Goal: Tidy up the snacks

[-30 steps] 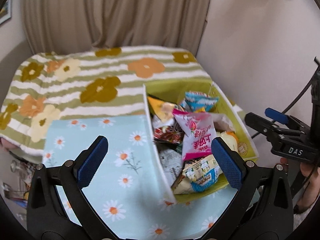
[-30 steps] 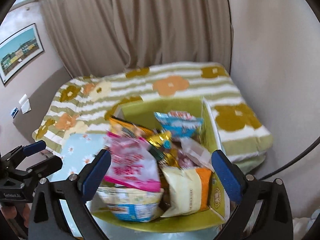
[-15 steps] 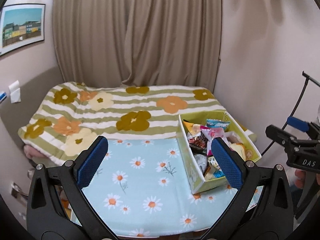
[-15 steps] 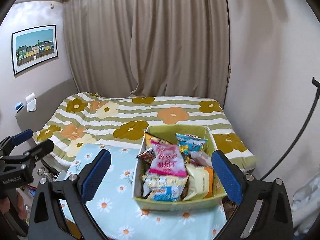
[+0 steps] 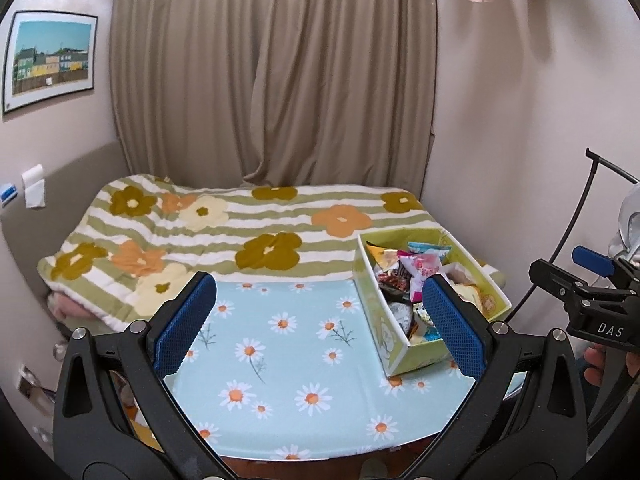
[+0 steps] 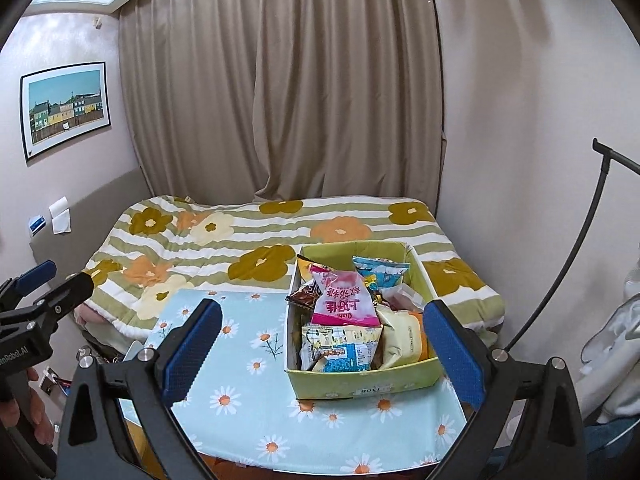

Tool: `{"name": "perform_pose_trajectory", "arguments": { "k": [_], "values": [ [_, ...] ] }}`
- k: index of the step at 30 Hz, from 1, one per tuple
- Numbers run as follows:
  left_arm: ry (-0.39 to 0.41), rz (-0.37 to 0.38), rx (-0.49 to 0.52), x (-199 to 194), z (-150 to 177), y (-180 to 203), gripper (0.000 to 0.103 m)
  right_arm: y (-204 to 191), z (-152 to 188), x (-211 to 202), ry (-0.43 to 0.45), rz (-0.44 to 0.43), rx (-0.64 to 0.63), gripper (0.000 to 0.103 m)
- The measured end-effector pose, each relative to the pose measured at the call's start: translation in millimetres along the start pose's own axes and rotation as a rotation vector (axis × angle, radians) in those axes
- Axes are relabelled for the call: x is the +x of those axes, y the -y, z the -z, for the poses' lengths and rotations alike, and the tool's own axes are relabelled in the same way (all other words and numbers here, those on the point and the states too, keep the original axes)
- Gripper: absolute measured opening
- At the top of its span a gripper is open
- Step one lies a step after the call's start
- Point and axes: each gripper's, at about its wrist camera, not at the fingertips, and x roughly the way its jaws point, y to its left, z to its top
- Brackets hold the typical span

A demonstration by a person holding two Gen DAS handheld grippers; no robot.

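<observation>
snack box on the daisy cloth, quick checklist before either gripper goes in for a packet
1. Left gripper open and empty: ok.
2. Right gripper open and empty: ok.
3. Yellow-green cardboard snack box upright on the light blue daisy tablecloth: ok.
4. Pink and white snack packet on top of the pile, reachable: ok.
5. Free cloth left of the box for sorting: ok.
6. Packets buried underneath: cannot tell.
</observation>
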Motion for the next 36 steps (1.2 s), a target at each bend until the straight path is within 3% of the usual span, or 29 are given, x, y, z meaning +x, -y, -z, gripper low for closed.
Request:
{"name": "perform_pose_trajectory", "arguments": {
  "k": [36],
  "values": [
    [-0.013, 0.015, 0.009, 16.1, -4.5, 8.2, 0.102, -0.3, -3.8, 3.2, -0.001, 0.034, 0.014, 0.100]
  ]
}}
